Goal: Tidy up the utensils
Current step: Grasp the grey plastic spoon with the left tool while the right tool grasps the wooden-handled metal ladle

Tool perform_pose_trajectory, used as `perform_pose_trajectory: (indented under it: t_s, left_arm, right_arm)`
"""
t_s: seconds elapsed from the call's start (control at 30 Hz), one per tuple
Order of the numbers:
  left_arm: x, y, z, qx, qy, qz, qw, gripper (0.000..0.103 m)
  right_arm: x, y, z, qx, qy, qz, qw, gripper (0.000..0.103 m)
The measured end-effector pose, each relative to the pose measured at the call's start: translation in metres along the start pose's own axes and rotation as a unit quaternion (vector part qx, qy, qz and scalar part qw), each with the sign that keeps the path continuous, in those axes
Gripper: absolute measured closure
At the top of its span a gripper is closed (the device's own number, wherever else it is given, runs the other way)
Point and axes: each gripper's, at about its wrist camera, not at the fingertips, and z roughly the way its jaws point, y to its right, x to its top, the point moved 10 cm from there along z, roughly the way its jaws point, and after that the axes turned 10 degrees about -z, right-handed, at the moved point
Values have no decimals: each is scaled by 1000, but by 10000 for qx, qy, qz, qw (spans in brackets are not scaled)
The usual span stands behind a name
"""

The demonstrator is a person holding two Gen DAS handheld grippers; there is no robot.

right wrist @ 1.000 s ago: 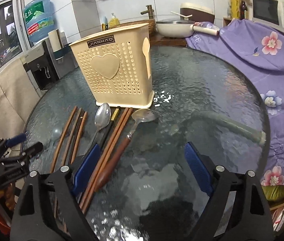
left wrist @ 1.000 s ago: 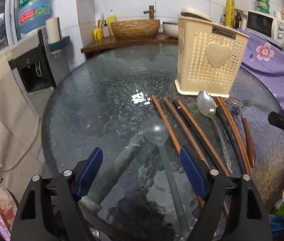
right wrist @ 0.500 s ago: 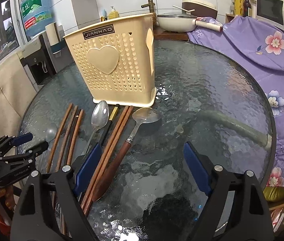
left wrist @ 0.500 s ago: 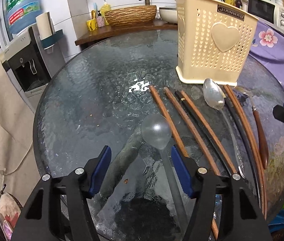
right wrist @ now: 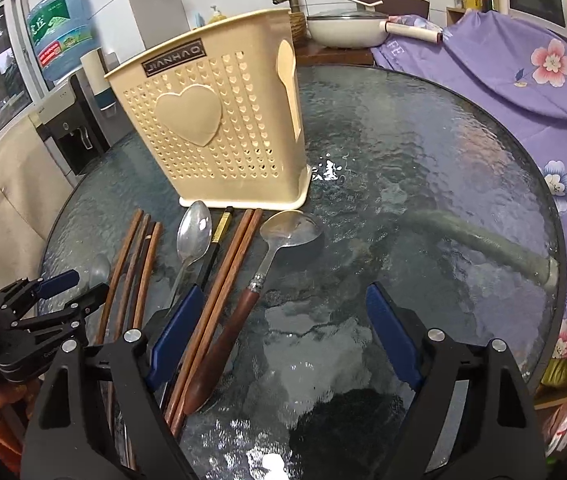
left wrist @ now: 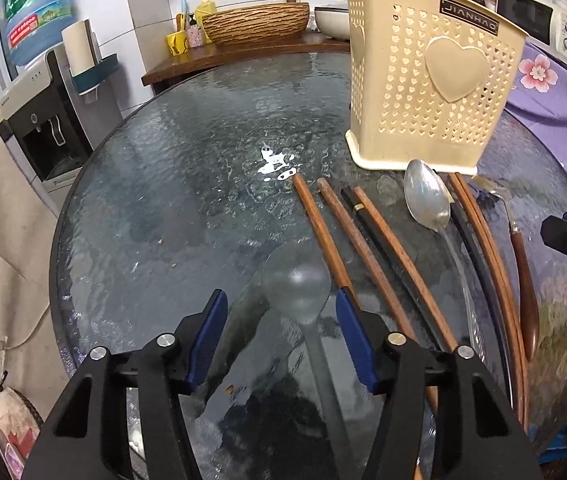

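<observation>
A cream perforated utensil holder [left wrist: 427, 92] stands upright on the round glass table [left wrist: 187, 184]; it also shows in the right wrist view [right wrist: 219, 136]. Several utensils lie in a row before it: a clear plastic spoon [left wrist: 297, 286], brown chopsticks [left wrist: 323, 236], a steel spoon [left wrist: 427, 200], a wooden-handled ladle [right wrist: 283, 236]. My left gripper [left wrist: 281, 300] is open, its fingers either side of the clear spoon's bowl. My right gripper [right wrist: 283, 300] is open and empty, just right of the ladle handle [right wrist: 227, 340].
A purple flowered cloth [right wrist: 531, 80] covers something at the table's right. A water dispenser [left wrist: 43, 128] stands beyond the left edge. A wooden counter with a basket sink [left wrist: 255, 24] and pot [right wrist: 343, 28] lies behind.
My left gripper has moved forward along the table, so the clear spoon's bowl now lies between its fingers, which have narrowed slightly. My right gripper has edged closer to the holder.
</observation>
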Motion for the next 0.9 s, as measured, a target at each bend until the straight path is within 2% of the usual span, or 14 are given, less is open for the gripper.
perform_pose_trajectory:
  t_s: [0.1,0.23,0.37,0.47,0.9]
  left_arm:
    - [3,2,3,-13,-4,-78,10000,51]
    - [6,3,6,-85,-20,-151,9998,57]
    - [6,5,7,-136,-36,-145,9998,60]
    - [7,5,8,-176,-46,-132,9997,61]
    - [9,4,10,-205,-54,-77,9997,62]
  right_arm:
    - [8,1,9,-20,-100,51,9999,21]
    - [18,7,29,-97,-314,313,9990,29]
    - [25,11,46,-195,-546,456,9973,31]
    - [25,11,57,-260,-733,464,9959,38]
    - [34,3,71,-517,-1130,128,9922,45]
